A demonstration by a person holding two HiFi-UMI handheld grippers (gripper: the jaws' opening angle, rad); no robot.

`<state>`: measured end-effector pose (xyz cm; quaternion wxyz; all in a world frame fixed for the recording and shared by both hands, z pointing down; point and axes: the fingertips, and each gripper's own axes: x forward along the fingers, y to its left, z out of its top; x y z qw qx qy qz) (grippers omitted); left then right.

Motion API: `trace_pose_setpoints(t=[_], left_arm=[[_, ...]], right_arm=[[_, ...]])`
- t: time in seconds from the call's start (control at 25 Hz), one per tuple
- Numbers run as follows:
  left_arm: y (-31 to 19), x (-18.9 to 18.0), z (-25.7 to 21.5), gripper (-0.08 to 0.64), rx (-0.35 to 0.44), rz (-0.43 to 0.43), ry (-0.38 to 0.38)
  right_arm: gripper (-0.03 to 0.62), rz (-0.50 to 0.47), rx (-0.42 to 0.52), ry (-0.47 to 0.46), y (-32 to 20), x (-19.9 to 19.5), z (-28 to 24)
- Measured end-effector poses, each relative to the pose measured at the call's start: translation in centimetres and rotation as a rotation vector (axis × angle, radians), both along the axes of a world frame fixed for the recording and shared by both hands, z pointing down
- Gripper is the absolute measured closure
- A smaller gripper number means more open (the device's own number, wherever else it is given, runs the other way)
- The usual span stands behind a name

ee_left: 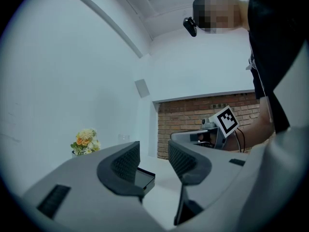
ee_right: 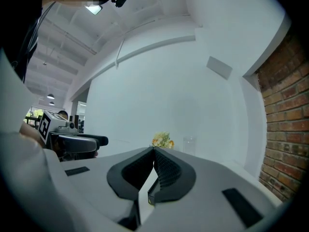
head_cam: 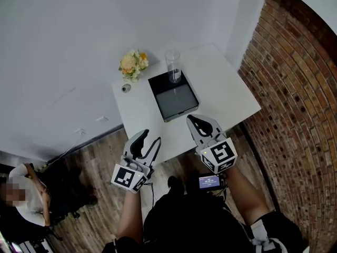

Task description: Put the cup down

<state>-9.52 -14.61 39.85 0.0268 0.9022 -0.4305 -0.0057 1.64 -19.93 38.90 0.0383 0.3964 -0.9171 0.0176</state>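
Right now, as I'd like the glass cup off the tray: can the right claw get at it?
Probably yes: nothing stands between the right claw and the glass cup, only bare black tray. Its shut jaws must open first.
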Motion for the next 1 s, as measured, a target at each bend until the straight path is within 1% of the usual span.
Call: trace_pose_setpoints(t=[0.52,0.72,1.0], left_arm=[[0.14,0.22,-0.49,0.38,0.012,0.001,0.003],[0.12,0.41,-0.41,0.403,0.011,0.005,-0.002],[-0.16,0.27,-0.38,0.413,0.012,0.006,0.002]], right_arm=[[0.581,-0.024,-0.006,0.023,0.54,-0.98,0.61],[0.581,-0.022,-0.006,0.019,0.37,-1.05,0.56],[0.581,-0.021,-0.012,0.022,0.09,-1.1,0.73]])
